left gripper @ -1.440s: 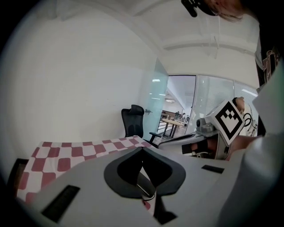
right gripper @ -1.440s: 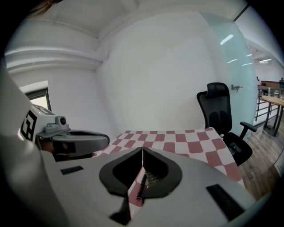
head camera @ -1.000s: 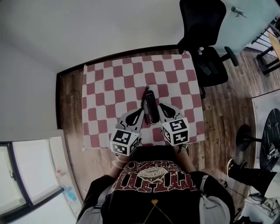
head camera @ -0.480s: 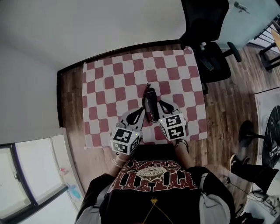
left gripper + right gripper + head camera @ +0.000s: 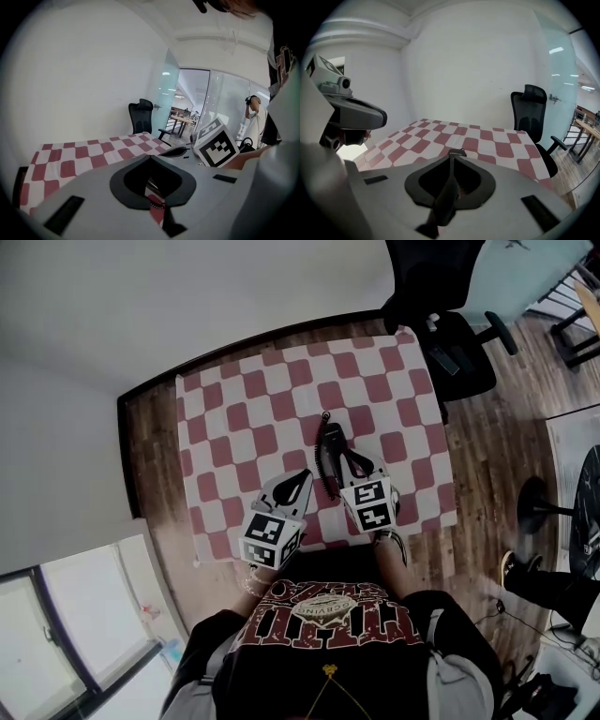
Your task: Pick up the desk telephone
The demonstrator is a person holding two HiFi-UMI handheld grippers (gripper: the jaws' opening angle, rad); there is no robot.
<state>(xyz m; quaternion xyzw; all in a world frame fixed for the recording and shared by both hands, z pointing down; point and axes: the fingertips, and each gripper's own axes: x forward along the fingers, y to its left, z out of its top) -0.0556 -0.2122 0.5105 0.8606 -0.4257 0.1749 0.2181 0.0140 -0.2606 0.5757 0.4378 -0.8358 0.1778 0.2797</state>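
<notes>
1. Desk telephone [image 5: 327,451], near the table's [image 5: 234,427] centre, is pinched edge-on in the closed right claw [image 5: 343,457].
2. Left claw [image 5: 302,480], closed and empty, is at the telephone's 8 o'clock.
3. The table is red-checked, with a black chair [image 5: 441,306] at 1 o'clock on a wooden floor [image 5: 487,446].

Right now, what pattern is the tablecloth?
Red-and-white checks across the square fabric tablecloth; clearest in the head view.

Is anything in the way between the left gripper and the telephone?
Nothing visible. Only bare checkered cloth lies between the left gripper and the telephone, which the right gripper holds clamped in its shut jaws.
</notes>
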